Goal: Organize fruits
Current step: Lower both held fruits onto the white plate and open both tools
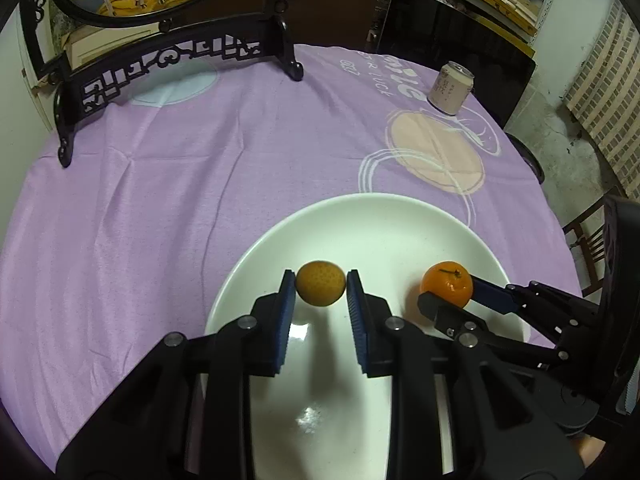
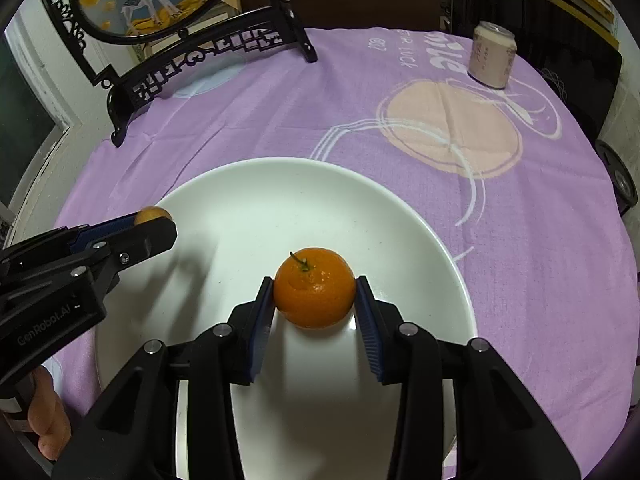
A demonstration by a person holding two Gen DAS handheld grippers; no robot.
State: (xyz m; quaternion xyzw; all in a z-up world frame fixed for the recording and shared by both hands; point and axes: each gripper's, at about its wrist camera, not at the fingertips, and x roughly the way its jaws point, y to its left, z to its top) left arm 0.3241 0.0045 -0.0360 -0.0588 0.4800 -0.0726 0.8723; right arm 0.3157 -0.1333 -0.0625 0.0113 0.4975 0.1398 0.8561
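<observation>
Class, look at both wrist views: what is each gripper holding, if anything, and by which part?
The left gripper grips the yellowish fruit by its sides. The right gripper grips the orange tangerine by its sides, stem up. Both are over the white plate.

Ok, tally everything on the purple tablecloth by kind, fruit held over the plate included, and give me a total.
Tangerines: 2, a deep orange one and a yellowish one
White plate: 1
Drink can: 1
Black carved stand: 1
Total: 5

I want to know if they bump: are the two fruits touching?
Apart. The left wrist view shows bare white plate between the yellow fruit and the orange.
</observation>
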